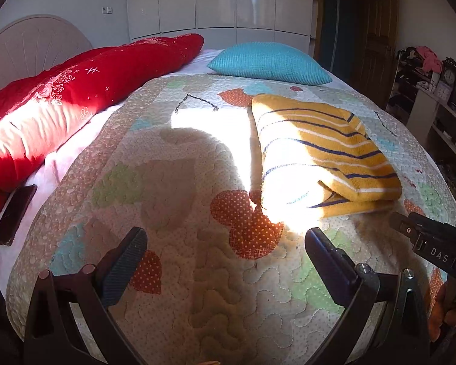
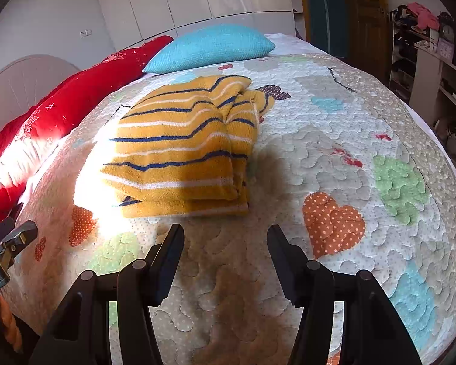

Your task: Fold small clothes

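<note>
A mustard-yellow garment with navy and white stripes (image 1: 325, 152) lies folded in a thick stack on the quilted bedspread (image 1: 179, 200). It also shows in the right wrist view (image 2: 182, 149). My left gripper (image 1: 225, 237) is open and empty, hovering over the quilt to the left of and nearer than the garment. My right gripper (image 2: 225, 234) is open and empty, just in front of the garment's near edge. The right gripper's tip shows in the left wrist view (image 1: 422, 234); the left gripper's tip shows in the right wrist view (image 2: 12, 243).
A turquoise pillow (image 1: 267, 62) lies at the far end of the bed. A red duvet (image 1: 60, 100) runs along the left, with a dark phone (image 1: 15, 213) beside it. Shelves with clutter (image 1: 434, 97) stand at the right. White wardrobes (image 1: 215, 0) line the far wall.
</note>
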